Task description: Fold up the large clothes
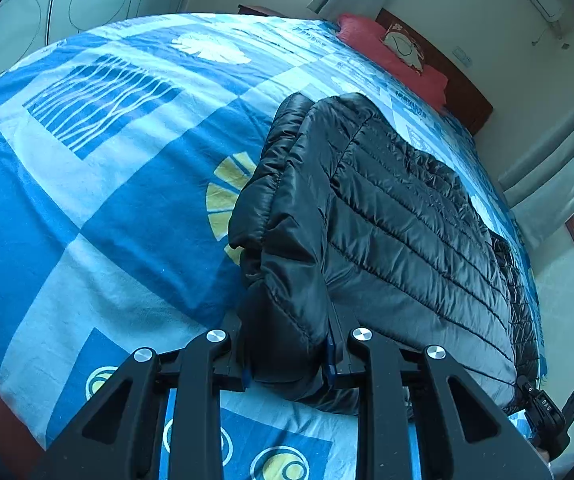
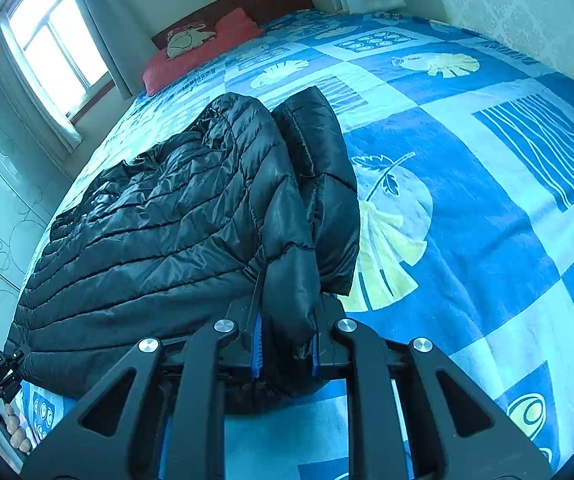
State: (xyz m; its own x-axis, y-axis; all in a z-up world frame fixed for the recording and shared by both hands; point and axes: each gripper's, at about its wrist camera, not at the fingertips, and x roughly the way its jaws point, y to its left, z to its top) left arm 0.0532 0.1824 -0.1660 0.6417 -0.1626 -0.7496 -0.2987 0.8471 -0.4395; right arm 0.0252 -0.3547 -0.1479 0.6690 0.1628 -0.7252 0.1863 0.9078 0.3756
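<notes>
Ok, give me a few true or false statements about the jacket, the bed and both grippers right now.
1. The jacket is black and quilted. True.
2. The left gripper is open and clear of the jacket. False: its jaws are shut on a jacket edge.
3. The right gripper grips jacket fabric. True.
4. The jacket lies on a bare wooden floor. False: it lies on the blue patterned bedspread.
5. A red pillow sits at the head of the bed. True.
</notes>
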